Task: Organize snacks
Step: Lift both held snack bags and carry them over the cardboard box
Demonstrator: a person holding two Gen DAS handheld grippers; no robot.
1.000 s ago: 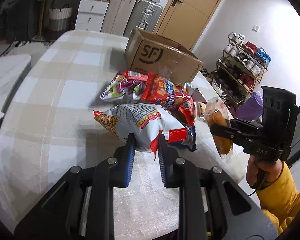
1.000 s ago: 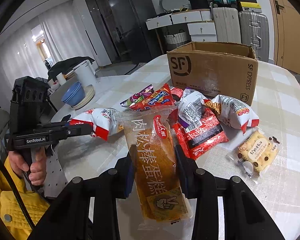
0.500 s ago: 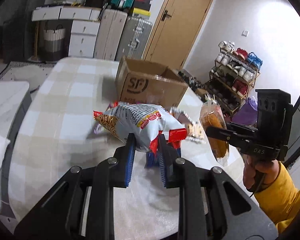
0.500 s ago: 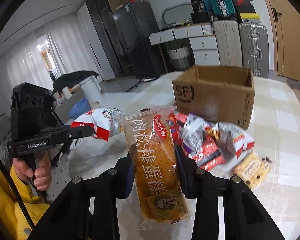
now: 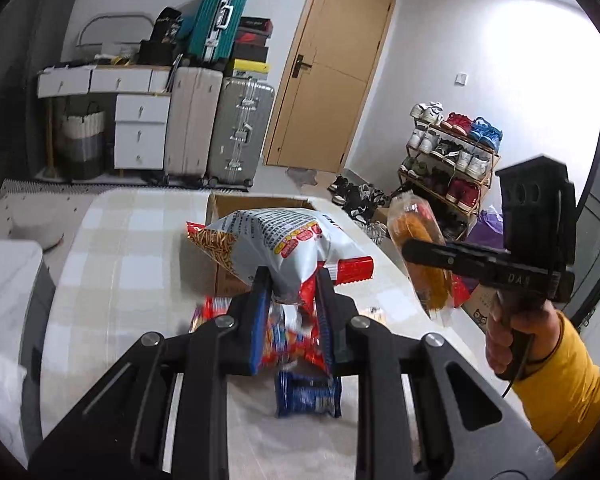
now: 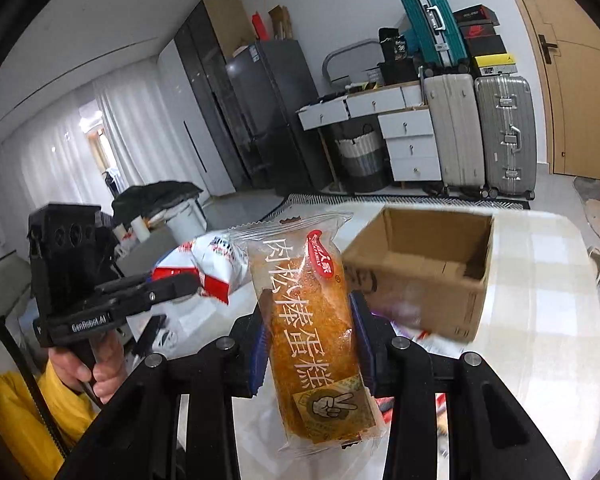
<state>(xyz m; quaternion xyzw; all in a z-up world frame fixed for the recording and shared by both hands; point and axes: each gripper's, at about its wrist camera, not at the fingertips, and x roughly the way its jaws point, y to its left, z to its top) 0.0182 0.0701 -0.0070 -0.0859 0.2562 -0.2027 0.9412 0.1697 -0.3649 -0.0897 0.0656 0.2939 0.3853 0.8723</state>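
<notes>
My left gripper [image 5: 291, 280] is shut on the lower edge of a white and red chips bag [image 5: 276, 244], held in the air above the table. The same chips bag [image 6: 204, 260] shows at the left of the right wrist view. My right gripper [image 6: 310, 316] is shut on a clear-wrapped orange cake roll [image 6: 312, 320], upright and lifted; the cake roll [image 5: 418, 256] also appears in the left wrist view. An open cardboard box [image 6: 424, 272] stands on the checked tablecloth [image 5: 132, 256] beyond both grippers, its inside bare. Several snack packs [image 5: 300, 352] lie blurred below.
A blue packet [image 5: 308, 396] lies on the table near the left gripper. Suitcases [image 5: 220, 132], white drawers [image 5: 140, 132] and a door [image 5: 328, 76] stand behind. A shoe rack [image 5: 448, 160] is at the right. A hand in a yellow sleeve [image 5: 560, 392] holds the right gripper.
Both grippers have risen well above the table with their snacks still held. The box and the snack pile have dropped lower in both views, and the box's open top now shows.
</notes>
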